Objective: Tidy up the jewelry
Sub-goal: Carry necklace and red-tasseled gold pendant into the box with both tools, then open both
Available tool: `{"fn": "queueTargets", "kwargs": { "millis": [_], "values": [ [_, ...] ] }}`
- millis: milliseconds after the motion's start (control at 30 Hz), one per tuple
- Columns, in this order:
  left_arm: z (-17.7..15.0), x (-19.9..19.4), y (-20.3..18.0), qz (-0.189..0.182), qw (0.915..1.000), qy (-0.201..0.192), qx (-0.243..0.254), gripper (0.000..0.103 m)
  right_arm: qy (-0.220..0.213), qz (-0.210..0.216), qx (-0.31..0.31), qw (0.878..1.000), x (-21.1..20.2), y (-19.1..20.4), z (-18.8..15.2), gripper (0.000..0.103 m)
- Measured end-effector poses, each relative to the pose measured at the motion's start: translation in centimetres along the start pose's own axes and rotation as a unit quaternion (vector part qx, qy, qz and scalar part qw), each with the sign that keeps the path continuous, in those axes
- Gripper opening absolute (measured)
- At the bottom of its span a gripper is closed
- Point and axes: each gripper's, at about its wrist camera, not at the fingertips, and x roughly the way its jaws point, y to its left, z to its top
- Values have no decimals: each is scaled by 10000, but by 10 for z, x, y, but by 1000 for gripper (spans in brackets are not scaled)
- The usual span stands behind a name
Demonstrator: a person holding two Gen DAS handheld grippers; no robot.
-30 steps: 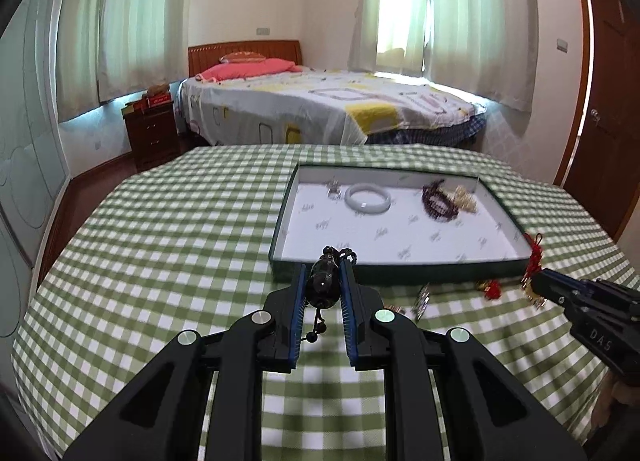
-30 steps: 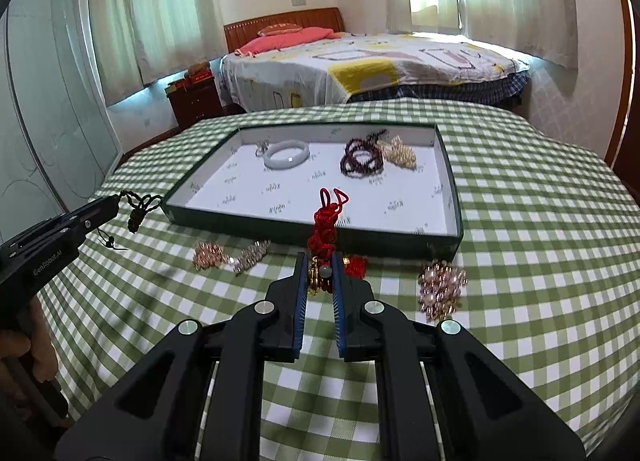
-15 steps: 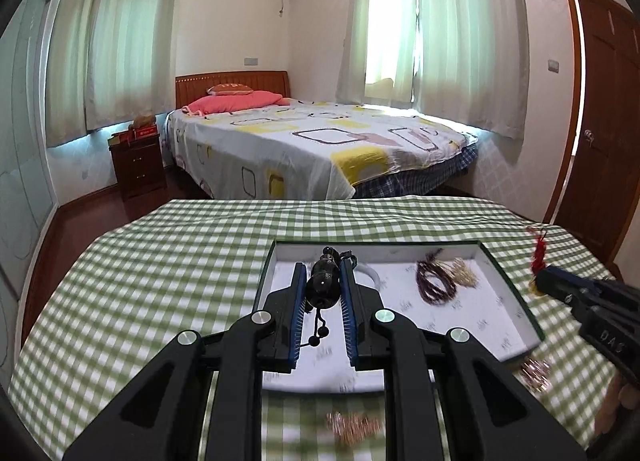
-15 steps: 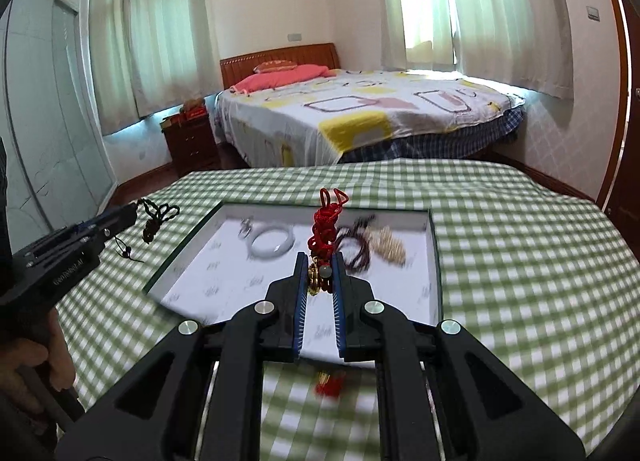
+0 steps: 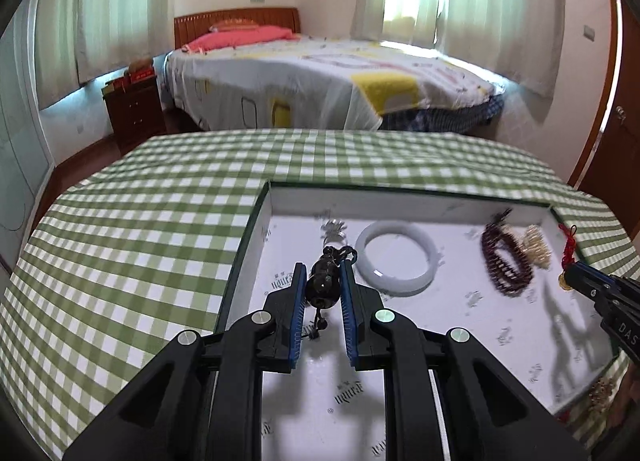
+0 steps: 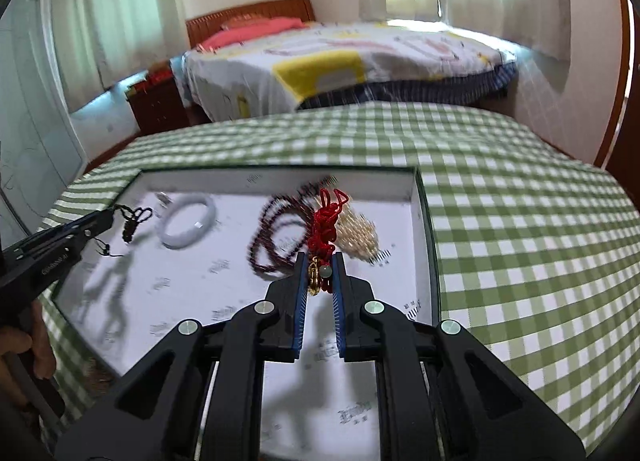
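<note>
The left gripper (image 5: 323, 293) is clamped on a dark, glossy gourd-shaped pendant on black cord (image 5: 323, 281), while the right gripper (image 6: 320, 275) pinches a red knotted-cord charm with a gold piece and a pale bead (image 6: 325, 221); both hang over the shallow white-lined tray with a dark green rim (image 5: 240, 257). Farther in on the tray floor lie a pale jade bangle (image 5: 396, 259), a dark red bead bracelet (image 5: 506, 261) and a cream pearl cluster (image 5: 536, 245) just beside it. Beyond the green-and-white checked tablecloth (image 5: 140, 229) stands a bed (image 5: 320, 81).
</note>
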Motion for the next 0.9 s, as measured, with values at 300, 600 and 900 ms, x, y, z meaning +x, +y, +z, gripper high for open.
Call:
{"fn": "queueTargets", "kwargs": {
  "millis": [300, 600, 900],
  "values": [
    [-7, 22, 1, -51, 9986, 520, -103, 18, 248, -33, 67, 9997, 16, -4, -2, 13],
    [-12, 20, -4, -55, 9983, 583, -1, 33, 161, -31, 119, 9998, 11, -8, -1, 39],
    [-12, 5, -10, -84, 9993, 344, 90, 60, 8, -10, 131, 9999, -6, -9, -1, 40]
  ]
}}
